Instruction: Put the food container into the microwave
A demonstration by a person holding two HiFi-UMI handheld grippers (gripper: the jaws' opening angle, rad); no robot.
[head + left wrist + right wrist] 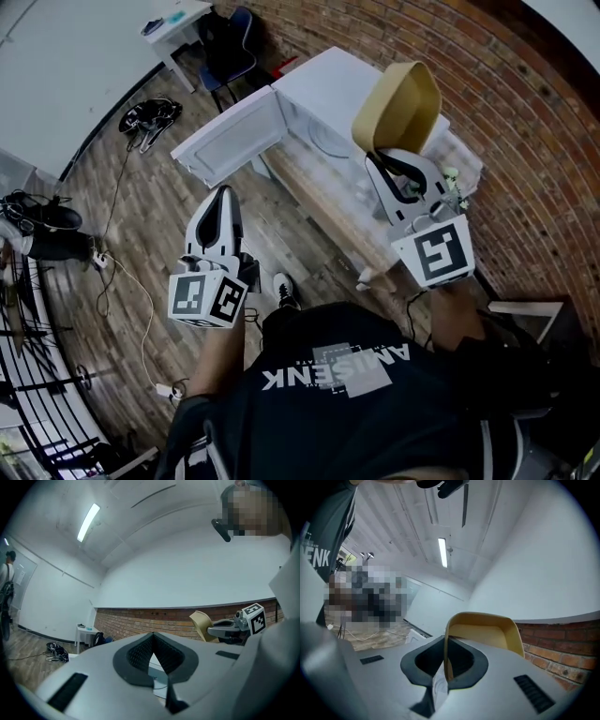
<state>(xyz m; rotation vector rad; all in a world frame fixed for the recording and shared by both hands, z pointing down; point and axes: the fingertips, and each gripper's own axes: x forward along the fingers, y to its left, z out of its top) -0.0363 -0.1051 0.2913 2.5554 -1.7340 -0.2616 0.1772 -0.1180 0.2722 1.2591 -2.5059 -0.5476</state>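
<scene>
The white microwave [323, 89] stands ahead of and below both grippers, its door [230, 141] hanging open on the left gripper's side. The tan food container [398, 108] is in the air just beyond the tips of the right gripper [392, 161], tipped on edge, with one thin wall pinched between the closed jaws. It looks like a light, thin-walled, fairly stiff tub. A single rim pinch probably lets it flex or pivot, so a deep bite on the rim seems safest. The left gripper [223, 195] has its jaws together on nothing.
</scene>
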